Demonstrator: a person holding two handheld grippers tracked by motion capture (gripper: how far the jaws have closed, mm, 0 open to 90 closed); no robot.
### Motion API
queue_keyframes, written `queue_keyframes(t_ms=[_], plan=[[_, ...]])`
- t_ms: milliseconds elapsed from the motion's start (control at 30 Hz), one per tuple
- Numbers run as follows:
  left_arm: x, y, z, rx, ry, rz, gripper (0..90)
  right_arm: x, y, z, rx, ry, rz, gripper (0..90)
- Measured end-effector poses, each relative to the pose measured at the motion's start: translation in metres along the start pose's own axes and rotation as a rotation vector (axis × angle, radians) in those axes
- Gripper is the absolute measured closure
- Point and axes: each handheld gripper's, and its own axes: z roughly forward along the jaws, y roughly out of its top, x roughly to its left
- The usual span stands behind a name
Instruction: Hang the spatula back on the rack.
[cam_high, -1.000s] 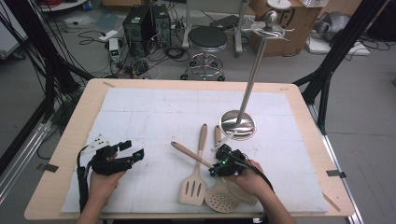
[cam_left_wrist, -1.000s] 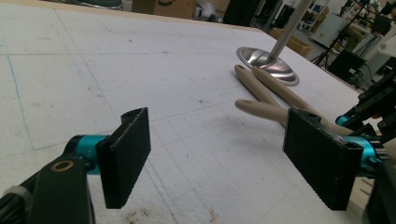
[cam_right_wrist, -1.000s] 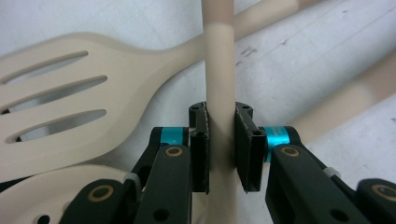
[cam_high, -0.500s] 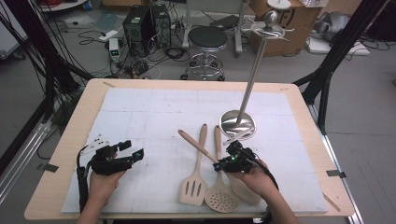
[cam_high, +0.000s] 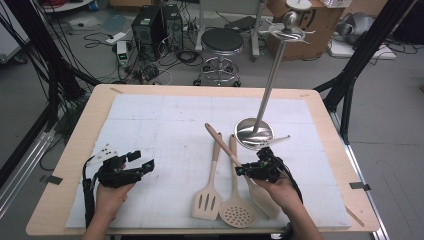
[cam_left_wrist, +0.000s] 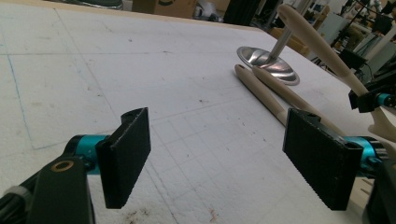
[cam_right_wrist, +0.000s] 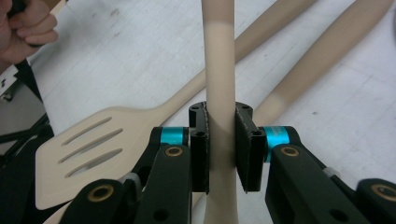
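Robotics lab: cable tangles (cam_high: 150, 65), computer towers (cam_high: 155, 25), black rig frames (cam_high: 50, 65).

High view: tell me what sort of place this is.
Most likely a lab or workshop set up for recording, not a kitchen. Tangled cables and black electronics boxes lie on the bare floor, a stool and cardboard box stand behind the wooden table, and black stand legs frame it.

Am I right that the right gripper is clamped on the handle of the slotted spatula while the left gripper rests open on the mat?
Not quite: the right gripper is clamped on the handle of a third wooden utensil, as the right gripper view shows. The slotted spatula lies flat on the mat. The left gripper does rest open.
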Motion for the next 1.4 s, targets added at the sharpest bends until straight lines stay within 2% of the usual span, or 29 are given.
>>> queue_keyframes(t_ms=[100,367,667,867,1300,1400], plan=[[0.0,0.0,0.0,-0.001,0.0,0.001,23.9,0.0,-0.001,-0.004,-0.027,-0.007,0.013,78.2],[0.0,0.0,0.0,0.0,-0.002,0.004,23.9,-0.005,-0.008,-0.018,-0.16,-0.023,0.058,78.1],[0.0,0.0,0.001,0.004,-0.003,0.0,23.9,-0.002,-0.012,-0.034,-0.313,-0.034,0.039,78.2],[0.0,-0.001,0.0,0.003,-0.005,0.0,24.0,0.0,-0.015,-0.041,-0.365,-0.064,0.045,78.1],[0.0,-0.001,0.001,0.004,-0.003,0.001,23.9,0.002,-0.021,-0.058,-0.494,-0.089,0.061,78.2],[0.0,-0.001,0.001,0.01,-0.002,0.002,23.9,0.002,-0.022,-0.062,-0.519,-0.108,0.058,78.1]])
